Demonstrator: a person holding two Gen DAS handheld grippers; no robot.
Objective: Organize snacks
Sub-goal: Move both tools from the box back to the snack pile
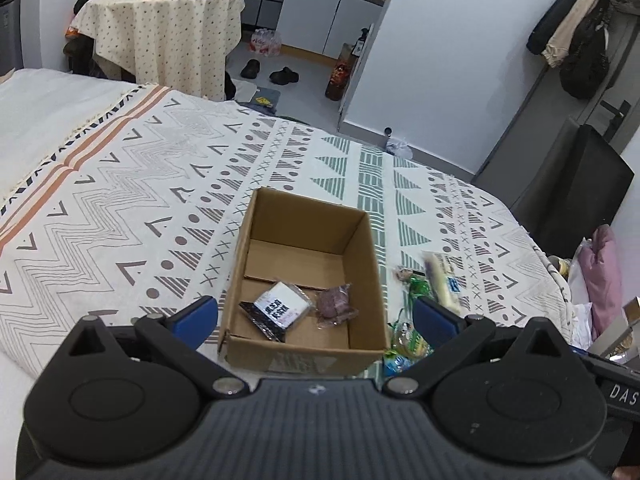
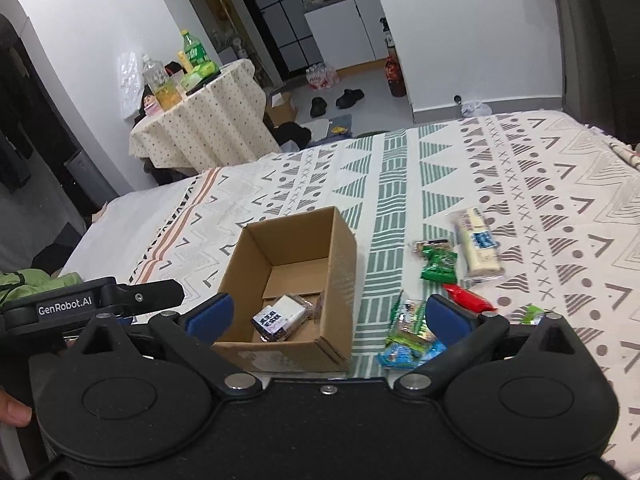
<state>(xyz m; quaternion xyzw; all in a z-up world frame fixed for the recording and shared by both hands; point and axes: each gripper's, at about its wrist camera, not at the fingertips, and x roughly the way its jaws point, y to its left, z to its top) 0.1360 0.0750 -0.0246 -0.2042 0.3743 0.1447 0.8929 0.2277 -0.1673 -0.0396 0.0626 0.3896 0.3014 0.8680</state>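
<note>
the loose snacks [image 2: 412, 332] lie on the bed cover just ahead of my right gripper [image 2: 326, 316], close by its right fingertip; they look light, crinkly and slippery, so i judge a pinch across a packet's middle safest. the pale long packet [image 2: 478, 246] farther out seems soft. between my fingers sits the cardboard box [image 2: 340, 256], already holding a white-and-black packet [image 2: 278, 316]. both my right and left gripper [image 1: 316, 314] are spread wide, grasping nothing, touching nothing.

Both black tools carry blue finger pads [image 1: 196, 314], silver screws, and white "GenRobot.AI" lettering [image 2: 65, 301].
</note>
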